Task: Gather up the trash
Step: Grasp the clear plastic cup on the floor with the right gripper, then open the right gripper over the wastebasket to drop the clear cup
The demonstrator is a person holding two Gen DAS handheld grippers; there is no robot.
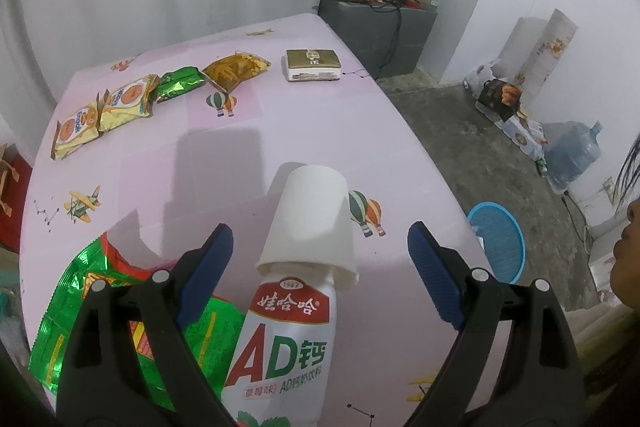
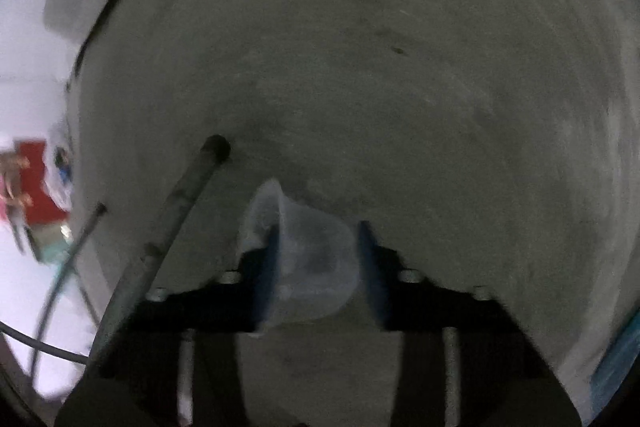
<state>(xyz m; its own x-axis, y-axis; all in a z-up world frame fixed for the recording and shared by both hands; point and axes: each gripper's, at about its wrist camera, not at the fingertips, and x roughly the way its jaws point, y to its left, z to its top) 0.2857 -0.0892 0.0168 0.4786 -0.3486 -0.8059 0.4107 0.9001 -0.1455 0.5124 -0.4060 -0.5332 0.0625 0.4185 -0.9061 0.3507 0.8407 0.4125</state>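
In the left wrist view my left gripper (image 1: 318, 253) is open above the pink table (image 1: 280, 131). Between its jaws stands a white AD drink bottle (image 1: 286, 343) with a white paper cup (image 1: 314, 219) upside down on its top. A green foil wrapper (image 1: 120, 311) lies under the left finger. Snack packets (image 1: 120, 103), a green packet (image 1: 178, 83), an orange packet (image 1: 236, 69) and a gold box (image 1: 313, 65) lie at the far side. In the blurred right wrist view my right gripper (image 2: 318, 259) is shut on a clear plastic cup (image 2: 310, 263) over the concrete floor.
A blue basket (image 1: 500, 241) stands on the floor right of the table. A grey cabinet (image 1: 376, 23) with clutter, bags and a water jug (image 1: 572, 153) line the wall. A person's face (image 1: 628, 251) is at the right edge. A grey pole (image 2: 172, 223) and cables cross the right wrist view.
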